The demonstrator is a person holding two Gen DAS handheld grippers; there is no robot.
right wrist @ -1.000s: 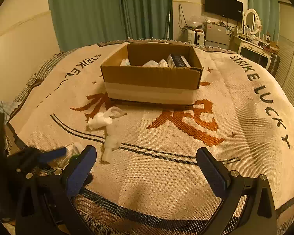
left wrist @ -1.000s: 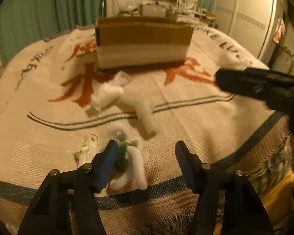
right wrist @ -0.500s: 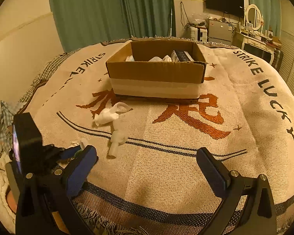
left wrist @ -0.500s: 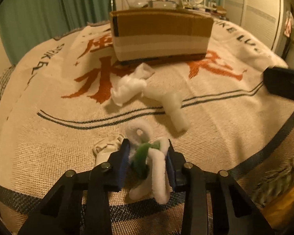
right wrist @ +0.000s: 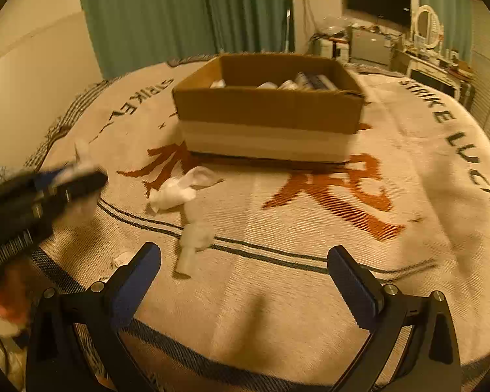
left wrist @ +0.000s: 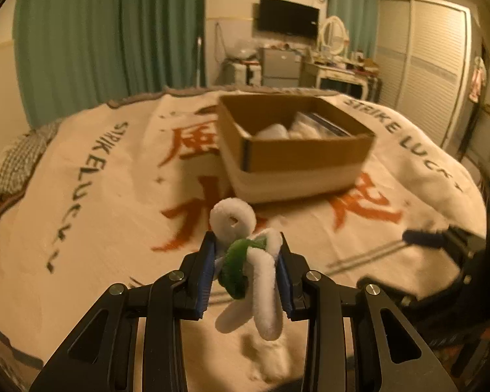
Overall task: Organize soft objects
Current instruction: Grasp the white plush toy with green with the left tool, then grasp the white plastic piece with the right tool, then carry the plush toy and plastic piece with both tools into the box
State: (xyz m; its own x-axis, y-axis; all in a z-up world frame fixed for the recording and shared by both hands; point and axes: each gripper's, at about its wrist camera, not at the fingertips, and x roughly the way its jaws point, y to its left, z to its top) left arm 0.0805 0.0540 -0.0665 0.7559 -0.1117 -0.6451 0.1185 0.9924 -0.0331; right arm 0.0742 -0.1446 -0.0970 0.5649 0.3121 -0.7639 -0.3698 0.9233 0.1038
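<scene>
My left gripper (left wrist: 246, 258) is shut on a white and green fuzzy toy (left wrist: 245, 261) and holds it up above the blanket, in front of the open cardboard box (left wrist: 297, 156). The box (right wrist: 268, 121) holds several pale soft items. My right gripper (right wrist: 245, 274) is open and empty, low over the blanket. In the right wrist view a crumpled white cloth (right wrist: 179, 187) and a pale tube-shaped soft piece (right wrist: 192, 241) lie on the blanket in front of the box. The left gripper (right wrist: 39, 192) shows blurred at the left there.
A beige blanket (right wrist: 310, 261) with red characters and black lettering covers the round surface. A small white item (right wrist: 122, 256) lies near my right gripper's left finger. Green curtains, a TV and a dresser stand behind.
My left gripper closed on the white and green toy and lifted it off the blanket toward the box. The right gripper stayed open and drifted slightly.
</scene>
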